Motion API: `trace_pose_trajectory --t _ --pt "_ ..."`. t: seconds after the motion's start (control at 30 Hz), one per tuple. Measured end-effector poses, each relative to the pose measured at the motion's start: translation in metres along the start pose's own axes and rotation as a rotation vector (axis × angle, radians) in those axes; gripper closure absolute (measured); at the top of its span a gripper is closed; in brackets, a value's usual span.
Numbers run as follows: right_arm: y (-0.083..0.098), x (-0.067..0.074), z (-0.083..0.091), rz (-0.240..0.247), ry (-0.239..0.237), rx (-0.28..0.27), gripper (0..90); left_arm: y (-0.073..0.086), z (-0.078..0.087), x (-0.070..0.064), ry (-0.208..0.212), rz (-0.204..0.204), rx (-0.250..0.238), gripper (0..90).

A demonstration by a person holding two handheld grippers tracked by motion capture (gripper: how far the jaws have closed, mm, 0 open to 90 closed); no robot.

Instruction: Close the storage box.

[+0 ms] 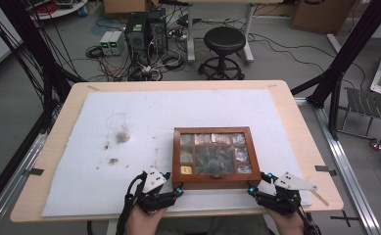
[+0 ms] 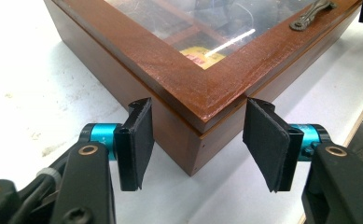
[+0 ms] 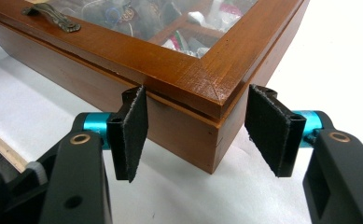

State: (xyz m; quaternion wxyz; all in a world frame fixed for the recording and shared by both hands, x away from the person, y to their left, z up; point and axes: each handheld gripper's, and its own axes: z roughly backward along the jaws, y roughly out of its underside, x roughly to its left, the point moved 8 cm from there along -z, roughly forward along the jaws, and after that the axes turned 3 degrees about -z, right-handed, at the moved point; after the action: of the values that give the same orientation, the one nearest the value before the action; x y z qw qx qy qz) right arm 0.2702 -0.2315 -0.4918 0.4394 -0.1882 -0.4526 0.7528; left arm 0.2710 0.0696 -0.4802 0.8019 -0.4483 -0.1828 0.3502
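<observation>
Wooden box [image 1: 212, 156] with glass lid sits on the white-covered counter [image 1: 129, 147]; its two near corners poke between the jaws of the left gripper [image 2: 198, 144] and right gripper [image 3: 195, 137]. Both pairs stand apart, pads clear of the wood, likely bracketing the corners to steady or shift it. Brass latch [image 3: 53, 17] lies beyond the jaws; nothing blocks them.

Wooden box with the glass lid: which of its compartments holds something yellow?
The near-left corner compartment, closest to the left tool; the others show dark or silvery contents.
</observation>
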Motion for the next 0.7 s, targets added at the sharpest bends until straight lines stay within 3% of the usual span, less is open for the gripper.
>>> trace_pose_trajectory --t 0.2,0.37,0.57,0.7 --pt "-0.001 -0.003 0.002 -0.016 -0.020 0.019 31.8 0.002 0.004 0.003 -0.004 -0.003 0.009 42.1" --pt "-0.002 -0.011 0.007 -0.013 -0.028 0.032 25.0 -0.003 0.017 0.010 0.008 -0.007 -0.019 38.2" --pt "-0.025 -0.027 0.028 -0.013 0.001 -0.040 22.0 -0.022 0.041 0.031 -0.004 -0.018 -0.101 28.5" --pt "-0.053 -0.033 0.041 0.006 0.015 -0.103 21.6 -0.039 0.056 0.052 -0.023 -0.013 -0.195 25.7"
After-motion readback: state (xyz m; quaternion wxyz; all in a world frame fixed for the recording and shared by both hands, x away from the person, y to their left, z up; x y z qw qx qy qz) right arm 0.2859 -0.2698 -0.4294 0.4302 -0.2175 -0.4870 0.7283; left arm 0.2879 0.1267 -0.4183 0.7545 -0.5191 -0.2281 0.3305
